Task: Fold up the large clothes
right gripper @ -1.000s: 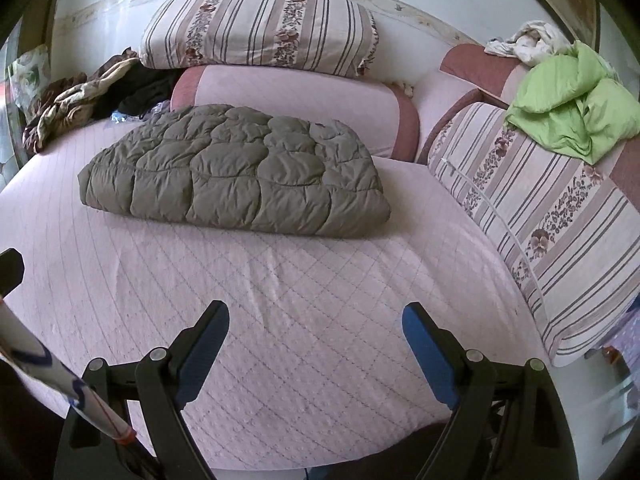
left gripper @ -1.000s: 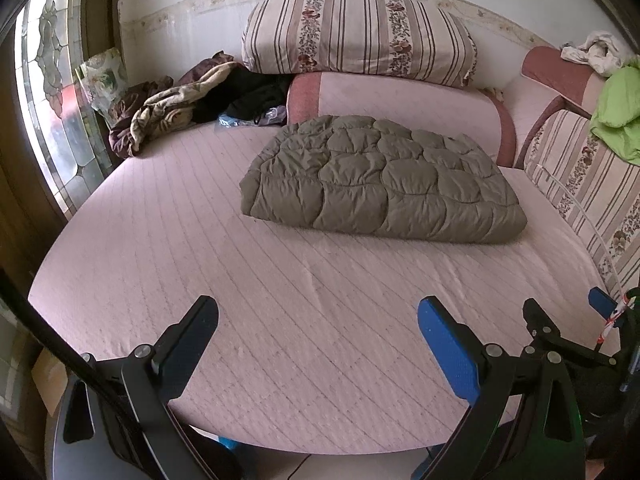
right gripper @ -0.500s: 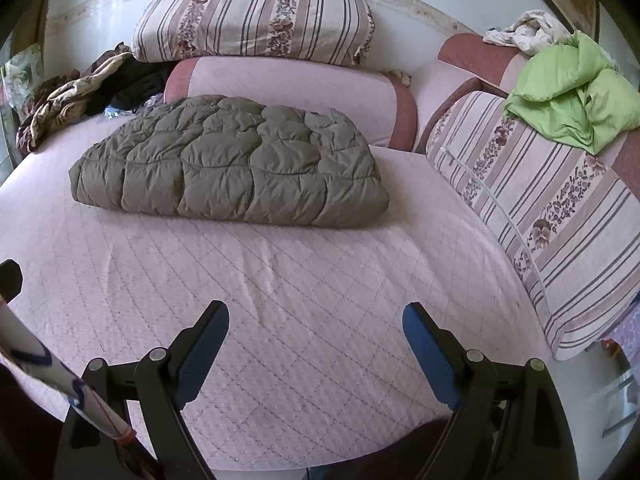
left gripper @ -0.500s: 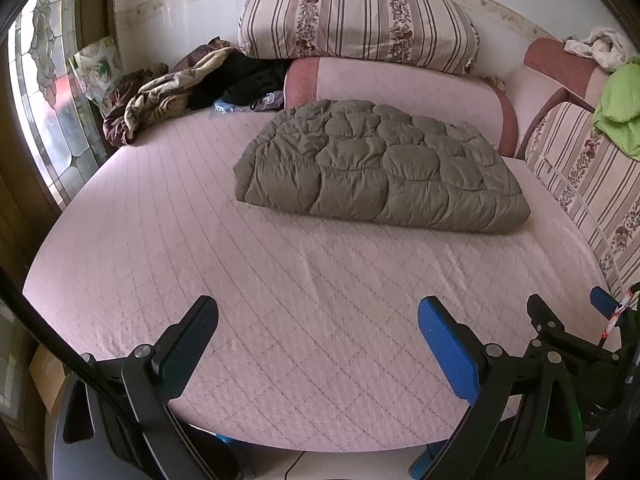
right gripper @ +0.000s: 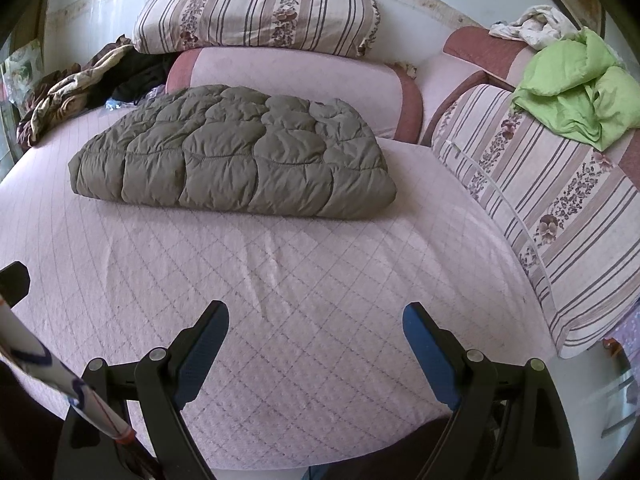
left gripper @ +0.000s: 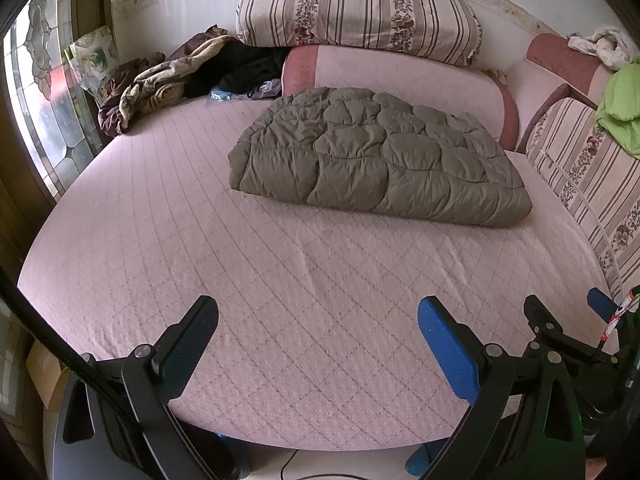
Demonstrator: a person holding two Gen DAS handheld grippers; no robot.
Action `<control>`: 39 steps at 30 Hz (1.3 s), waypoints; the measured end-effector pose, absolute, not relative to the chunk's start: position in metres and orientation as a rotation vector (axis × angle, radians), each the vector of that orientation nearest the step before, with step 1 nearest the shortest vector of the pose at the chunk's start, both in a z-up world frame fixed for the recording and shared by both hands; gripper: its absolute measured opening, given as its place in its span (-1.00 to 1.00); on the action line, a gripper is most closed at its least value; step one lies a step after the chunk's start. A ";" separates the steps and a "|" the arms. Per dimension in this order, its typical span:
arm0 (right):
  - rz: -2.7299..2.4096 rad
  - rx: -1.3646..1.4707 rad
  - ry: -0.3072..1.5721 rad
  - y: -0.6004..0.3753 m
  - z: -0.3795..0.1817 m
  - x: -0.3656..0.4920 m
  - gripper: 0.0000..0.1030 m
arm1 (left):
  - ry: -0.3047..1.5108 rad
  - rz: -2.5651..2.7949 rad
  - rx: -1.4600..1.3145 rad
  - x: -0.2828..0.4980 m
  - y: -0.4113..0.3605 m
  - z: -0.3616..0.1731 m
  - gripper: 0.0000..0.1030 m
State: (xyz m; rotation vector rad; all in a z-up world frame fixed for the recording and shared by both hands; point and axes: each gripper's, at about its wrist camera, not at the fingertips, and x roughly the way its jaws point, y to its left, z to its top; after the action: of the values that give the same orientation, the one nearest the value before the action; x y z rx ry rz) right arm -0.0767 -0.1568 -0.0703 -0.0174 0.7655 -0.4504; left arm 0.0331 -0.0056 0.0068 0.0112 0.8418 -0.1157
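Observation:
An olive-green quilted puffer garment (left gripper: 376,160) lies folded into a thick bundle on the far middle of the pink quilted bed (left gripper: 200,264). It also shows in the right wrist view (right gripper: 236,164). My left gripper (left gripper: 318,320) is open and empty, above the near edge of the bed, well short of the garment. My right gripper (right gripper: 316,324) is open and empty too, over the near edge, to the right of the left one. Part of the right gripper (left gripper: 560,336) shows in the left wrist view.
Striped cushions (left gripper: 360,12) and pink bolsters (left gripper: 400,76) stand along the back. A pile of dark and tan clothes (left gripper: 168,80) lies at the back left by a stained-glass window (left gripper: 44,92). A lime-green garment (right gripper: 576,92) lies on the right-hand cushions (right gripper: 560,200).
Both views have tilted and shifted slightly, so the folded garment sits a little lower and closer. Both grippers stay open and empty.

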 end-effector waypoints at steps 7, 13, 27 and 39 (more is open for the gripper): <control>-0.442 -0.023 0.771 -0.153 -0.072 -0.075 0.78 | 0.846 -0.115 0.008 0.034 -0.004 0.004 0.93; -0.436 -0.023 0.774 -0.151 -0.072 -0.074 0.78 | 0.848 -0.117 0.009 0.035 -0.005 0.001 0.93; -0.440 -0.024 0.769 -0.151 -0.070 -0.076 0.78 | 0.850 -0.117 0.007 0.034 -0.004 -0.001 0.93; -0.441 -0.029 0.768 -0.150 -0.070 -0.078 0.79 | 0.851 -0.115 0.007 0.034 -0.003 -0.001 0.93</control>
State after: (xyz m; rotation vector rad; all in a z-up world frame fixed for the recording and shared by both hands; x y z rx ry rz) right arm -0.0776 -0.1498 -0.0698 -0.0285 0.7685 -0.4412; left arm 0.0337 -0.0032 -0.0013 0.0073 0.8506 -0.1147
